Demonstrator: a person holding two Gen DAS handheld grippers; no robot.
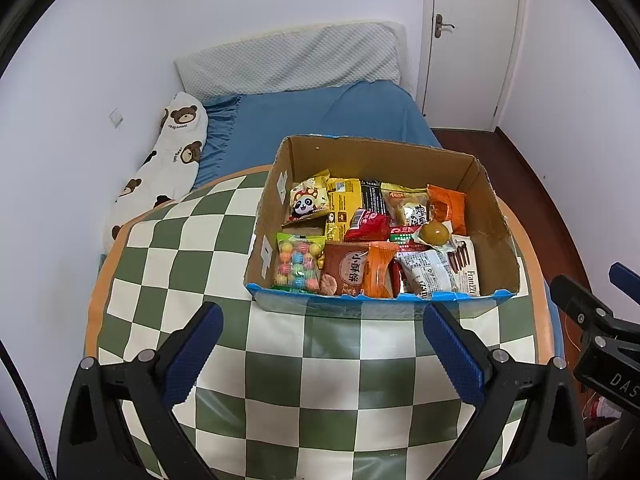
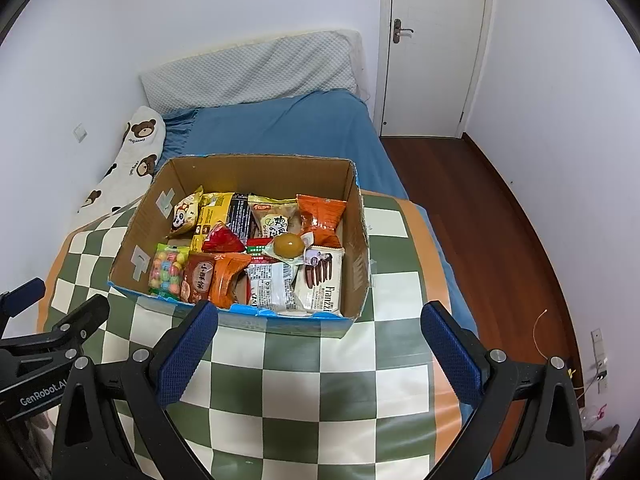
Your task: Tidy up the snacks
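Two grippers hover side by side, short of the open brown cardboard box with blue-printed outer walls (image 1: 496, 224) that stands on the green-and-white checkered surface (image 1: 280, 380). My left gripper (image 1: 322, 354) has its fingers spread wide and empty; the box lies ahead and slightly right of them. Inside, left to right along the near wall: a clear bag of pastel round candies (image 1: 298, 266), a brown-and-orange biscuit packet (image 1: 358, 272), a white printed sachet (image 1: 428, 276), and a white wafer-stick pack (image 1: 464, 266). My right gripper (image 2: 318, 354) is likewise spread and empty; the box lies ahead and slightly left. The box's long axis runs across both views. I judge neither gripper clearly nearer.
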